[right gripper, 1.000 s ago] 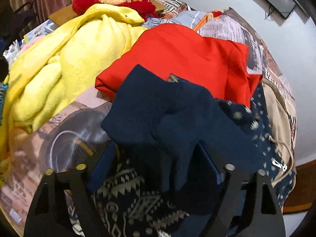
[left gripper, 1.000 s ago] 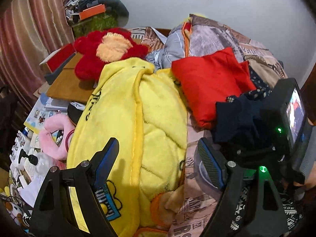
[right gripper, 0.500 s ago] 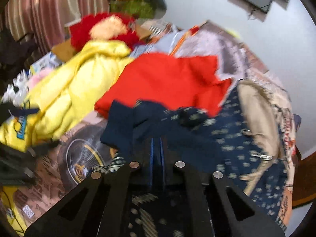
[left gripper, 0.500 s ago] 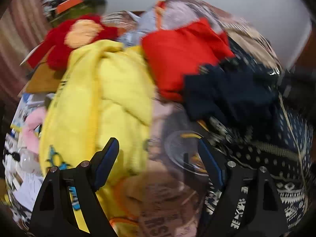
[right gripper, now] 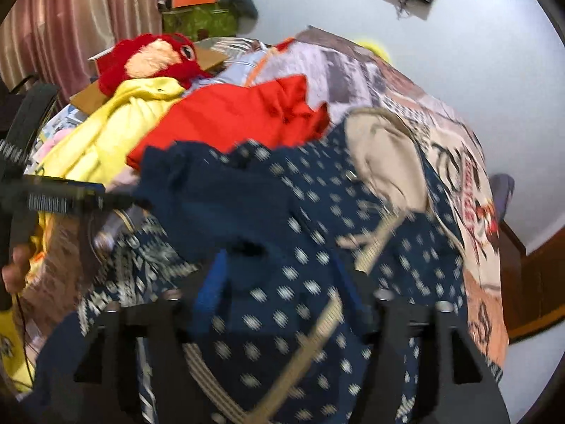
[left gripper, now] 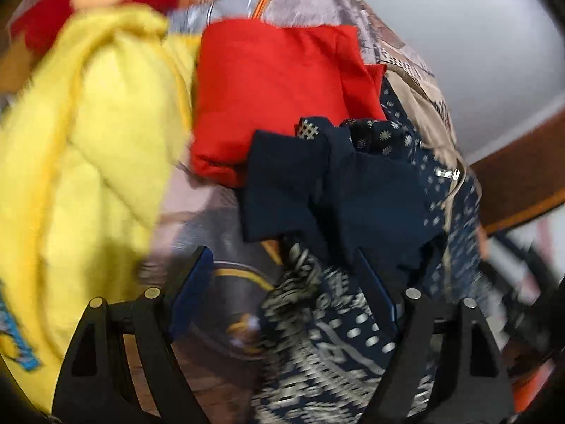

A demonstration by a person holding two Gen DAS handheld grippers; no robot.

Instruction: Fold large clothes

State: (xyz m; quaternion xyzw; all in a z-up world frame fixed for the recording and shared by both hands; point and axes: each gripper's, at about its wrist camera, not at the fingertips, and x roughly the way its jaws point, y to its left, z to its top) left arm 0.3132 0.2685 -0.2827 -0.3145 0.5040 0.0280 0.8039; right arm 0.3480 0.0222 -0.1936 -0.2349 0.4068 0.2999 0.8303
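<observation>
Nearest: right gripper (right gripper: 282, 282) jaws are spreading, navy patterned garment (right gripper: 317, 233) bunched in the gap between them; can't tell whether the pads press it, looks more like slack cloth draped through than a firm pinch

Left gripper (left gripper: 282, 282) is tipped down over the garment's near left edge, jaws wide but narrowing, patterned hem lying between them with no visible contact, probably lining up for a corner grab so both hands can spread it flat

Garment sits near-centre on the printed bedsheet (right gripper: 441, 134), tan lining and drawcord showing on its right side, so likely a hooded piece lying partly inside out

Behind it a red garment (left gripper: 275, 81), to the left a yellow fleece blanket (left gripper: 88, 141), both apparently waiting in the pile

Far left a red plush toy (right gripper: 152, 60), then curtain (right gripper: 70, 17) and white wall (right gripper: 476, 35)
</observation>
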